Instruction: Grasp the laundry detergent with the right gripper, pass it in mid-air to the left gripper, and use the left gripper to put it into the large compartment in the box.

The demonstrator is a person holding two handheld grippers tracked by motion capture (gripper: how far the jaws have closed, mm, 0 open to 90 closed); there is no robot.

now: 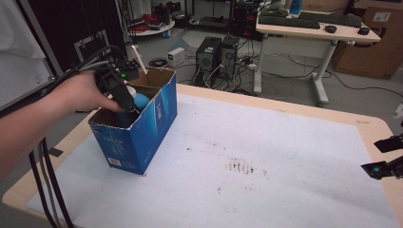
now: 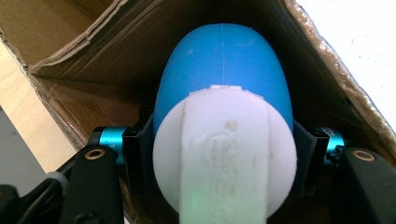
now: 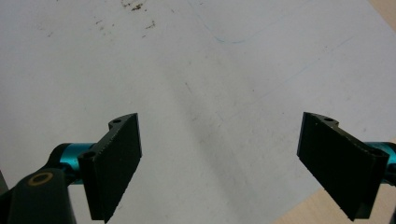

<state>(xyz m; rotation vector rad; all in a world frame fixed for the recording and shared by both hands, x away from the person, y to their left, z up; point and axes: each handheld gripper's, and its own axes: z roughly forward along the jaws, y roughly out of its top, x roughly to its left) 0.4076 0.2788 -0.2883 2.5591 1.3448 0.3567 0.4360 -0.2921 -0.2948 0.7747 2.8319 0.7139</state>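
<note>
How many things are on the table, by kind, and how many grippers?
Blue cardboard box: 1
Blue and white egg-shaped object, held inside the box: 1
Grippers: 2, the left gripper shut on the object and the right gripper open over the white mat
Total: 4

Blue box (image 1: 142,135), blue-and-white bottle (image 2: 224,84), stained white mat (image 1: 266,156)

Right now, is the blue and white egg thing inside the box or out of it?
Inside. The left hand-held gripper reaches down into the open blue box, and brown cardboard walls surround the blue and white egg-shaped thing it grips.
</note>
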